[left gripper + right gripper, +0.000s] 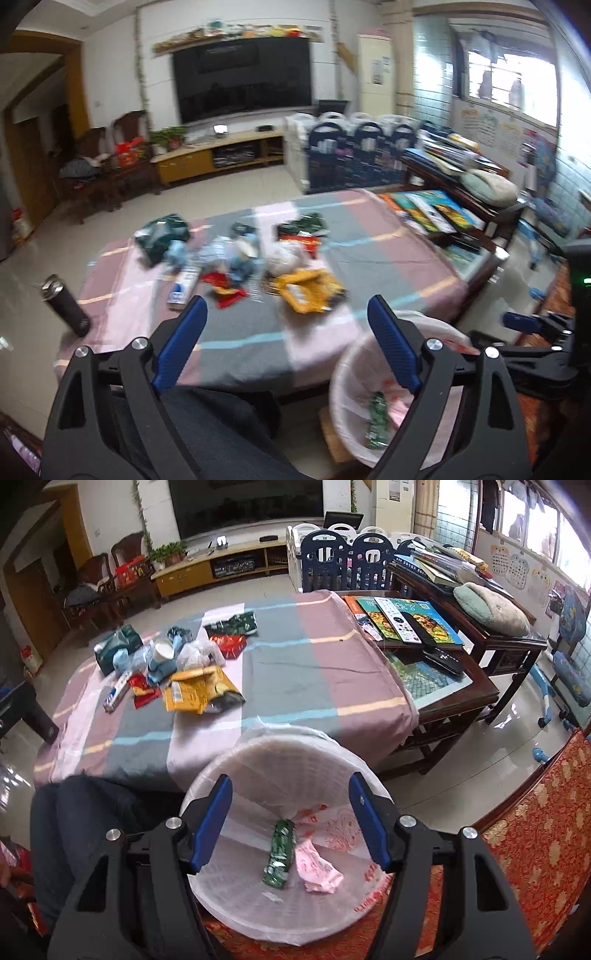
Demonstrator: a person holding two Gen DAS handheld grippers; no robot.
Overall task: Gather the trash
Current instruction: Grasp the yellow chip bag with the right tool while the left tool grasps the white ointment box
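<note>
A white bin point(236, 760) lined with a plastic bag stands by the table's near edge; it also shows in the left wrist view point(343, 369). Inside lie a green wrapper point(280, 853) and a pink wrapper point(317, 867). My right gripper point(290, 786) is open and empty above the bin. My left gripper point(286, 306) is open and empty above the table's near edge. Trash lies on the checked tablecloth point(332, 243): a yellow bag point(310, 291), a red wrapper point(225, 291), a white box point(183, 286), a clear bag point(284, 256) and green packets point(162, 236).
A dark flask point(64, 304) is left of the table. A low wooden table point(443, 686) with books and remote controls stands to the right. The person's legs point(81, 819) are at the near edge. A red patterned cushion point(535, 830) is on the right.
</note>
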